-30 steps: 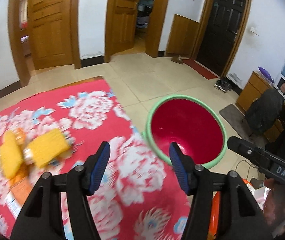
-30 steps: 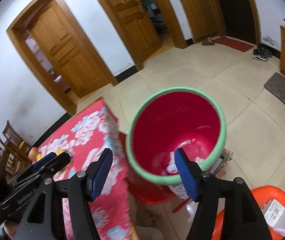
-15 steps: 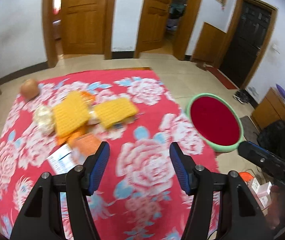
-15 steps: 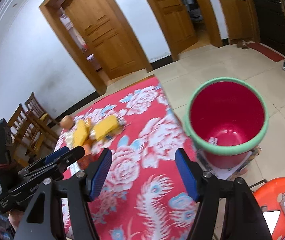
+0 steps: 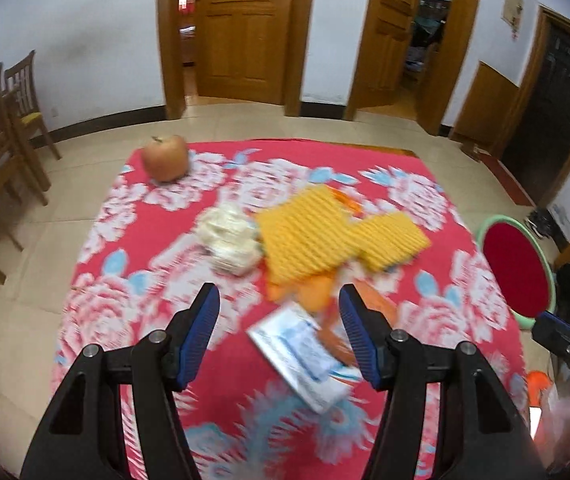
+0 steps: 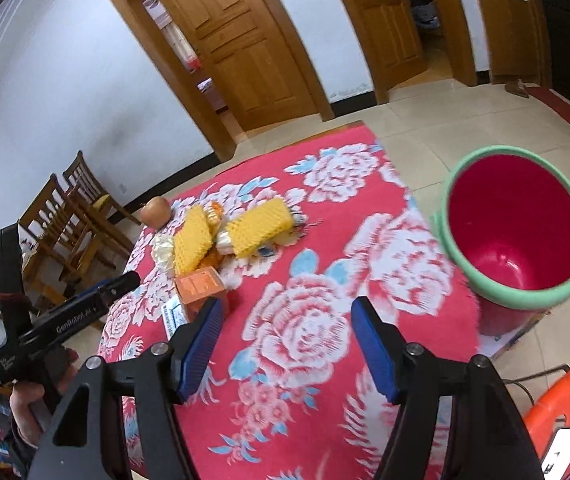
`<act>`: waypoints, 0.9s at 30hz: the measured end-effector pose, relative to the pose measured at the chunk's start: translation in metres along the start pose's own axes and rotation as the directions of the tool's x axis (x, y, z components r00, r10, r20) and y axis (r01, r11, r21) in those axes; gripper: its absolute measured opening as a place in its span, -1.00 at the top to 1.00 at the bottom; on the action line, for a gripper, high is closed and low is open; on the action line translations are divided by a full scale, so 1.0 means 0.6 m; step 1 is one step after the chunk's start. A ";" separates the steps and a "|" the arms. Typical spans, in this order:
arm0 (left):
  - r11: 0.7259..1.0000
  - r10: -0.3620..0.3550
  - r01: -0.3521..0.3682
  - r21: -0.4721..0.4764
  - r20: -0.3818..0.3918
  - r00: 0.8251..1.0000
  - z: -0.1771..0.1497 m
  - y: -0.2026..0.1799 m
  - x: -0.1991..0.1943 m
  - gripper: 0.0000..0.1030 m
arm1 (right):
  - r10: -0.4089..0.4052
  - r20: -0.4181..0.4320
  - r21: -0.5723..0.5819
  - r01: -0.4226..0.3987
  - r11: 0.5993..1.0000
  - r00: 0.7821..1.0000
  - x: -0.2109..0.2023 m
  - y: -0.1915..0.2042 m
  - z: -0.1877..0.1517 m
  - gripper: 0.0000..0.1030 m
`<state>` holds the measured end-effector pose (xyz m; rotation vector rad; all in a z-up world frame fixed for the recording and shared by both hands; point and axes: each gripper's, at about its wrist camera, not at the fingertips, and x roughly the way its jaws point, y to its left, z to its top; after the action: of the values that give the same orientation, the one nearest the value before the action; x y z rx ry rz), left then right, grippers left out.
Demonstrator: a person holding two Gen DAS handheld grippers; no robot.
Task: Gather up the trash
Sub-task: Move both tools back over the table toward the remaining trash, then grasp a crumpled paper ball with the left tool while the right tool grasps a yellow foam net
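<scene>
Left hand-held gripper [image 5: 279,326]: I see its jaws apart with nothing between the pads, hanging over the near part of the tabletop [image 5: 425,320].
Right hand-held gripper [image 6: 283,336]: jaws spread and empty too, over bare flowered cloth, closer to the bin than to the pile.
White-blue packet [image 5: 303,356]: nearest trash, lying flat just ahead of my left jaws and a touch right of centre; its long axis runs on a diagonal, from far-left to near-right.
Orange box [image 6: 201,286]: just beyond the packet and touching the pile.
Yellow ribbed packs [image 5: 325,234]: two, side by side atop orange wrappers, mid-table.
Crumpled white wad [image 5: 231,236]: just beside them on their left.
Apple [image 5: 165,158]: far corner, apart from the pile.
Red bin [image 6: 515,230]: off the table's right edge, on the floor.
Judgement: my left hand is the nearer one; I would roll it to cross the packet's short side.
</scene>
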<state>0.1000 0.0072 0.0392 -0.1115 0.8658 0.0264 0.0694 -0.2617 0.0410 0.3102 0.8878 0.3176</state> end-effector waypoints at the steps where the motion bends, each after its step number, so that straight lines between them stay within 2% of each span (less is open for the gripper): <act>1: 1.000 0.007 -0.007 -0.009 -0.002 1.000 0.004 0.010 0.004 -0.21 | 0.004 -0.007 -0.007 -0.004 1.000 1.000 0.009 0.006 0.004 -0.37; 8: 0.995 0.053 -0.055 -0.081 -0.032 0.998 0.029 0.077 0.060 -0.21 | 0.024 -0.063 -0.026 -0.026 0.999 0.998 0.086 0.027 0.045 -0.38; 16: 0.988 0.015 -0.024 -0.154 -0.064 0.998 0.051 0.108 0.133 -0.21 | 0.013 -0.108 0.011 -0.012 1.000 0.994 0.179 0.016 0.082 -0.38; 23: 0.988 -0.013 0.003 -0.154 -0.062 0.998 0.059 0.106 0.179 -0.21 | 0.004 -0.132 0.059 0.004 0.998 0.991 0.243 -0.002 0.101 -0.37; 25: 0.991 -0.004 -0.004 -0.137 -0.055 0.998 0.055 0.103 0.189 -0.21 | 0.002 -0.135 0.058 0.006 0.998 0.991 0.254 -0.003 0.103 -0.24; 27: 0.991 -0.024 0.016 -0.134 -0.056 0.998 0.054 0.102 0.195 -0.21 | 0.010 -0.140 0.056 -0.002 0.998 0.990 0.263 -0.004 0.103 -0.18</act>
<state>0.1962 0.0688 -0.0344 -0.2473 0.9206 0.0625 0.2117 -0.2096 -0.0341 0.3452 1.0359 0.3232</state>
